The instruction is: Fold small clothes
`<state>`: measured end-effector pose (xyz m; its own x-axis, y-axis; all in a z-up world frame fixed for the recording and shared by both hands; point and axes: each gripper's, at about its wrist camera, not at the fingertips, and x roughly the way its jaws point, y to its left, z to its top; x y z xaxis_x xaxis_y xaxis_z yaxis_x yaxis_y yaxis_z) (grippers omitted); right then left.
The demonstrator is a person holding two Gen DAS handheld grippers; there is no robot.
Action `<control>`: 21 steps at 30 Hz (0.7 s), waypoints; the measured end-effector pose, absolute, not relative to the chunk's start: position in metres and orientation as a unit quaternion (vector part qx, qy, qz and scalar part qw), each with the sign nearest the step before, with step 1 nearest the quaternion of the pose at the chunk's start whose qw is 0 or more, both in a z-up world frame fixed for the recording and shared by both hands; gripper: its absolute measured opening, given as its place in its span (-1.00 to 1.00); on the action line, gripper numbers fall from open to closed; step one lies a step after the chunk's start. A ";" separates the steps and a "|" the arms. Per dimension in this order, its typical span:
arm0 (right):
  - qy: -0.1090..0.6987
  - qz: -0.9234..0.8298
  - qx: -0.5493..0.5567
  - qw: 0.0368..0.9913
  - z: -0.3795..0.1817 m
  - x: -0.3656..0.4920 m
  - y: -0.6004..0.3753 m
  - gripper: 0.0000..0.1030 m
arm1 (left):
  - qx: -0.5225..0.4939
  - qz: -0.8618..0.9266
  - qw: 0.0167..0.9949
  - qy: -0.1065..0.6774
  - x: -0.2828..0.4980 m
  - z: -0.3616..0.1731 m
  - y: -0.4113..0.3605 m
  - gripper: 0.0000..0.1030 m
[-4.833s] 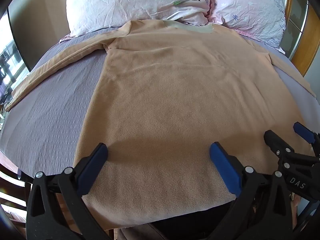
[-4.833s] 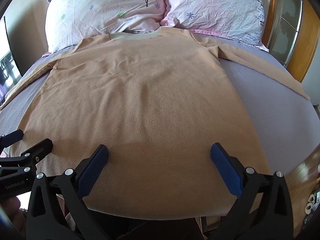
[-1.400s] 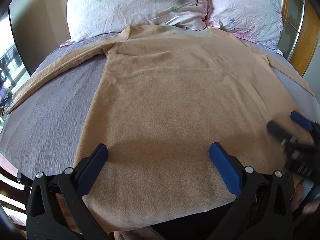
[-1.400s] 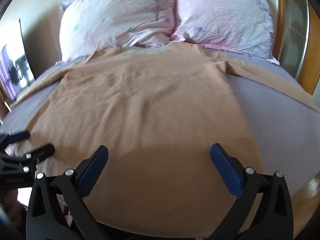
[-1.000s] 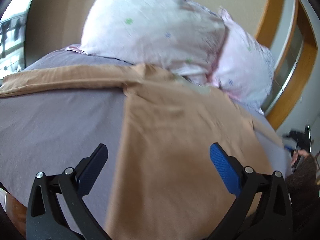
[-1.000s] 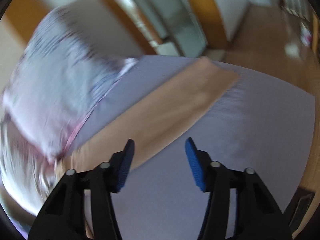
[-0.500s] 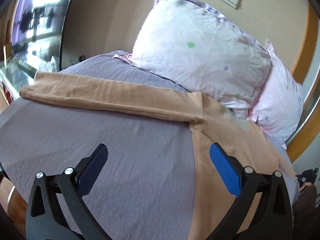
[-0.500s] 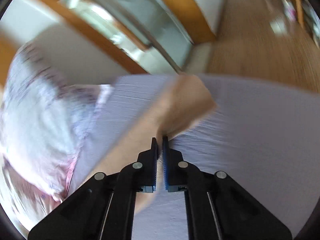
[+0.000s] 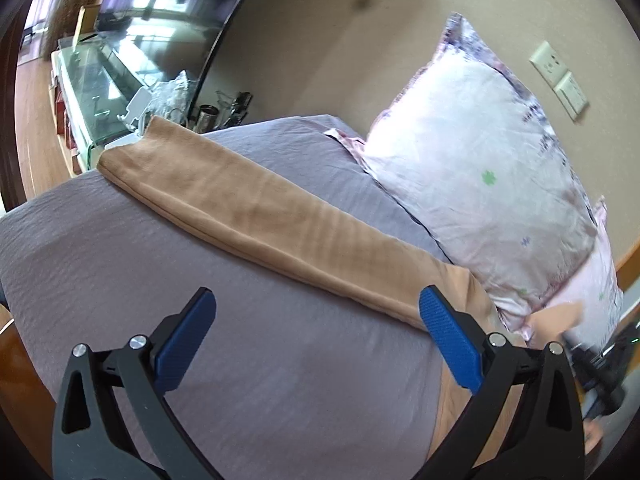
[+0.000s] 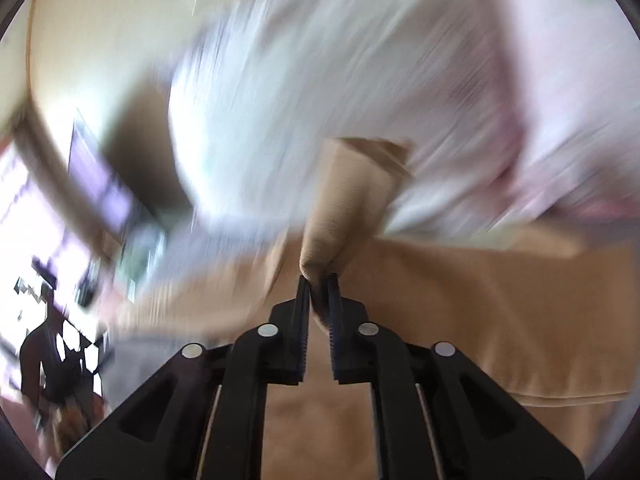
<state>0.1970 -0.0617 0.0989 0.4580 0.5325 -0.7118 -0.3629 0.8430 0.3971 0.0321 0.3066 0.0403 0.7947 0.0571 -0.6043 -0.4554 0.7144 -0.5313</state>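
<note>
A tan long-sleeved shirt lies flat on the grey bed. In the left wrist view its left sleeve (image 9: pixel 272 216) stretches from the shoulder out to the cuff (image 9: pixel 120 156) at the bed's edge. My left gripper (image 9: pixel 316 332) is open and empty above the grey sheet, just short of that sleeve. My right gripper (image 10: pixel 319 280) is shut on the right sleeve end (image 10: pixel 348 196) and holds it lifted over the shirt's body (image 10: pixel 480 320). The right wrist view is heavily blurred. The right gripper also shows at the far right of the left wrist view (image 9: pixel 600 364).
Two floral pillows (image 9: pixel 480 184) lean against the beige wall at the head of the bed. A glass-topped side table (image 9: pixel 96 92) with small items stands beyond the sleeve's cuff. The grey sheet (image 9: pixel 200 280) spreads below the sleeve.
My right gripper closed on the right sleeve end and swung it up over the shirt. My left gripper swung left from the hem to face the left sleeve, staying open.
</note>
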 end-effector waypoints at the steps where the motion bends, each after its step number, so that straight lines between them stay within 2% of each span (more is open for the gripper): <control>1: 0.491 0.279 0.079 0.821 0.078 0.194 -0.036 -0.83 | -0.354 0.150 0.878 0.287 0.034 0.040 0.312 0.96; 3: 0.503 0.296 0.077 0.808 0.067 0.186 -0.022 -0.80 | -0.368 0.164 0.868 0.292 0.037 0.037 0.326 0.96; 5: 0.481 0.297 0.092 0.820 0.076 0.175 -0.034 -0.50 | -0.387 0.168 0.859 0.291 0.039 0.031 0.341 0.94; 7: 0.458 0.284 0.118 0.834 0.089 0.168 -0.060 0.27 | -0.418 0.172 0.842 0.295 0.043 0.022 0.356 0.79; 8: 0.447 0.278 0.128 0.841 0.095 0.168 -0.077 0.37 | -0.431 0.175 0.834 0.298 0.044 0.018 0.361 0.65; 10: 0.434 0.267 0.133 0.850 0.101 0.162 -0.099 0.40 | -0.461 0.190 0.818 0.286 0.041 0.012 0.374 0.53; 11: 0.431 0.260 0.135 0.853 0.104 0.155 -0.111 0.41 | -0.466 0.196 0.814 0.286 0.041 0.011 0.375 0.40; 15: 0.428 0.247 0.158 0.855 0.100 0.141 -0.150 0.47 | -0.472 0.222 0.799 0.299 0.047 0.010 0.386 0.05; 19: 0.425 0.255 0.169 0.852 0.095 0.128 -0.161 0.48 | -0.486 0.261 0.769 0.323 0.048 0.003 0.400 -0.85; 21: 0.422 0.262 0.172 0.851 0.095 0.125 -0.163 0.48 | -0.510 0.255 0.758 0.318 0.046 -0.002 0.405 -0.89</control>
<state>0.1254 -0.1627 0.0947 0.5074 0.5904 -0.6277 -0.3004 0.8039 0.5133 0.0457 0.4050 -0.0019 0.6680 0.0632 -0.7415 -0.7106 0.3503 -0.6103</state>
